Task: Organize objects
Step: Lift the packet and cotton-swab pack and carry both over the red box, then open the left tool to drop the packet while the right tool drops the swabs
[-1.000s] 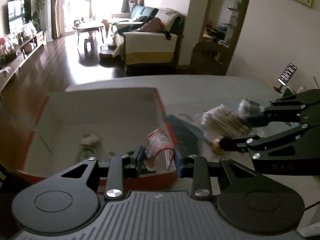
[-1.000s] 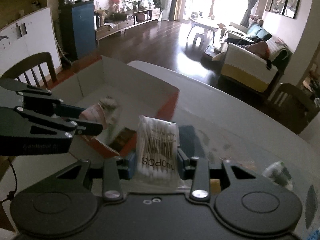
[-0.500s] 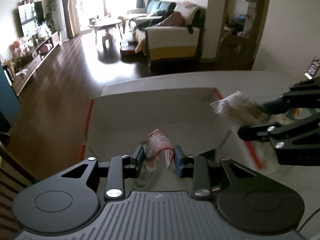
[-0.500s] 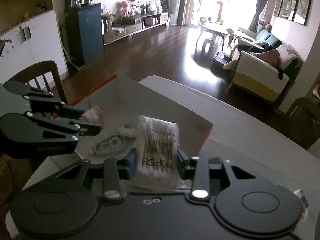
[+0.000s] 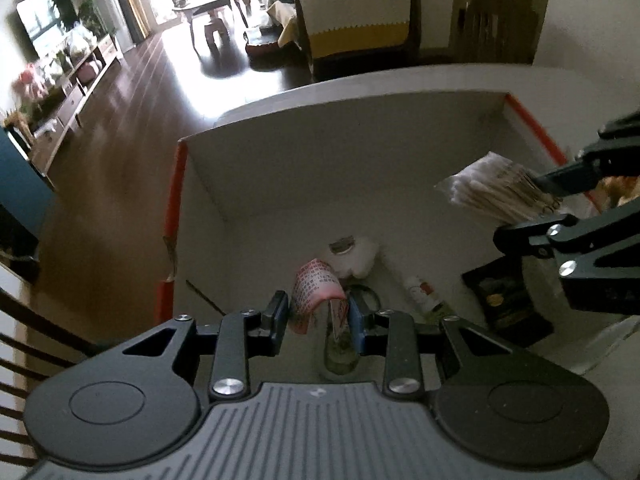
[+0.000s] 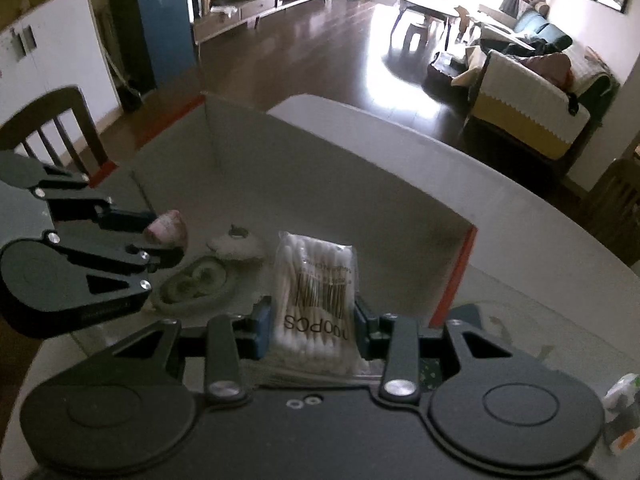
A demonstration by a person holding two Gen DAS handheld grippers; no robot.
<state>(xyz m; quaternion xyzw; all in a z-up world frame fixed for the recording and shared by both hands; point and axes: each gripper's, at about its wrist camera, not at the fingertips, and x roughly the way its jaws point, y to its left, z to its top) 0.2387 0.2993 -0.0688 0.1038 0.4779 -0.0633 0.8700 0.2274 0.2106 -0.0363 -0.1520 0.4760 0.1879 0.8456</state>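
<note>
A shallow cardboard box (image 5: 320, 160) with red outer edges (image 6: 456, 276) sits on the table. My left gripper (image 5: 318, 316) is shut on a pink printed packet (image 5: 318, 286), held over the box's near left part. Over the box's right side, my right gripper (image 6: 306, 320) is shut on a clear bag of cotton swabs (image 6: 314, 284); the same bag (image 5: 492, 192) shows at the right of the left wrist view. Inside the box lie a white puff (image 5: 358, 256), a small white bottle (image 5: 422, 294), a dark sachet (image 5: 504, 300) and a round greenish item (image 6: 200, 280).
The box stands near the grey table's edge (image 6: 400, 136), with dark floor beyond. A wooden chair (image 6: 52, 124) stands at the left. A small white and orange item (image 6: 620, 400) lies on the table at the right. A sofa (image 6: 532, 120) stands far off.
Both grippers have moved from beside the box to above its inside, each still holding its item. The view now looks down into the box.
</note>
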